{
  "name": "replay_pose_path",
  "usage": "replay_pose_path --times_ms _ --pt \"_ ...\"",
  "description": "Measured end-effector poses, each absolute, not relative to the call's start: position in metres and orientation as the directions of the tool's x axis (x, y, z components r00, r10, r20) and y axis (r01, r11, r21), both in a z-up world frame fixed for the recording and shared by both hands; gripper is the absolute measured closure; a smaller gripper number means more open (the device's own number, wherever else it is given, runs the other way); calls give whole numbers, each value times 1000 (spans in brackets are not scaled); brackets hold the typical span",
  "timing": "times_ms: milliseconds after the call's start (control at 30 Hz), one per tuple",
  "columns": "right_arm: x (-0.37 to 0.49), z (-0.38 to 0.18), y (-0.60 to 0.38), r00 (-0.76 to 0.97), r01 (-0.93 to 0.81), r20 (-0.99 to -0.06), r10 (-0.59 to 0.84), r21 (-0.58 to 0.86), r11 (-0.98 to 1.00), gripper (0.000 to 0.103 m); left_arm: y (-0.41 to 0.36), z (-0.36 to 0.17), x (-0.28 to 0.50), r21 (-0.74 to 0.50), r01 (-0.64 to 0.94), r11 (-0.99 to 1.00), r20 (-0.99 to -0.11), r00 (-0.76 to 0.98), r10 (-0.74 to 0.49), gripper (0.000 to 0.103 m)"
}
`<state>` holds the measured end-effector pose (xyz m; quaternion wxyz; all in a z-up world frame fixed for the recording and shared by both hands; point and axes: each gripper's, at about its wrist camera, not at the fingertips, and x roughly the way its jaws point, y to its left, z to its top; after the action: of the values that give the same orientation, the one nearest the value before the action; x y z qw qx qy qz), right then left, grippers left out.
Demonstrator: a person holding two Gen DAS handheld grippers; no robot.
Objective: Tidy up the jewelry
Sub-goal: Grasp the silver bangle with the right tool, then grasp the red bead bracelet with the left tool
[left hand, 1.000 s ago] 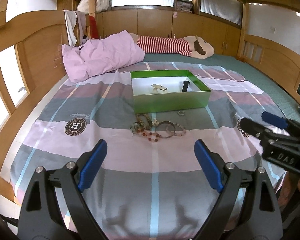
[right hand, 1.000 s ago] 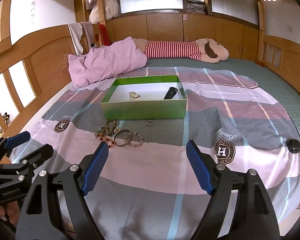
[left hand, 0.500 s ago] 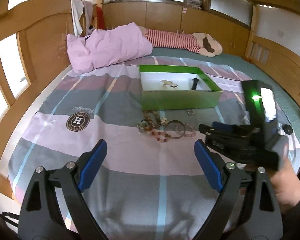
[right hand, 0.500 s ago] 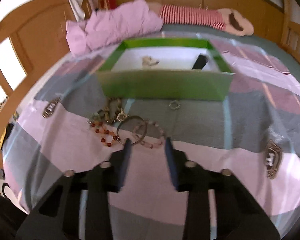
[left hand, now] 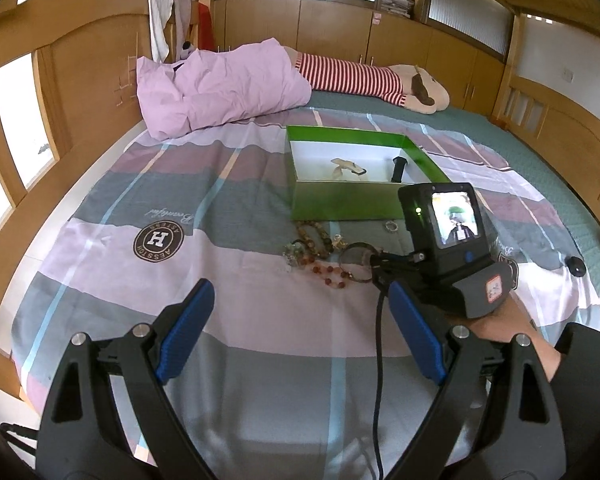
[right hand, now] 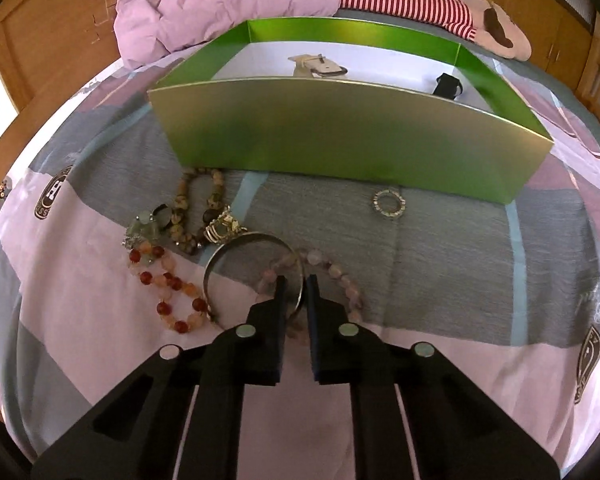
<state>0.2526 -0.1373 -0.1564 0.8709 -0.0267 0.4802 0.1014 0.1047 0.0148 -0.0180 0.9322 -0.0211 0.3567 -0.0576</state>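
Right gripper pitched steeply down over the jewelry heap on the striped bedspread; its jaws have just been closing and now stand nearly together, nipping the right-hand rim of the metal bangle between the tips. Bangle lies flat on the cover. A pale pink bead bracelet runs under and past the fingertips – whether the pads also catch it cannot be told.

From the left wrist view the right gripper reaches in from the right; the person's forearm and dark sleeve enter at the near right, and the lit screen on the gripper's back faces the camera.

Left gripper hovers near the foot of the bed, angled moderately down, jaws wide with nothing between the blue pads.

Remaining pieces – red bead bracelet, brown bead bracelet, gold ring, small sparkly ring – lie just in front of the green box. Box stands open; a cream watch and a black watch rest inside on its white floor
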Motion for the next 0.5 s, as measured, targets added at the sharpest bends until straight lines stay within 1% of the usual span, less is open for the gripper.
replay_pose_path --times_ms 33,67,233,500 --pt "253 -155 -137 524 -203 -838 152 50 978 98 15 -18 106 -80 92 993 -662 739 -122 15" --pt "251 -153 -137 535 -203 -832 149 45 978 99 16 -17 106 -80 91 993 -662 740 -121 15" --pt "235 -128 -138 606 -218 -780 157 27 976 99 20 -18 109 -89 75 993 -664 739 -115 15" --pt "186 -63 -176 687 -223 -689 231 102 969 99 22 -27 112 -97 67 993 -676 728 -115 15"
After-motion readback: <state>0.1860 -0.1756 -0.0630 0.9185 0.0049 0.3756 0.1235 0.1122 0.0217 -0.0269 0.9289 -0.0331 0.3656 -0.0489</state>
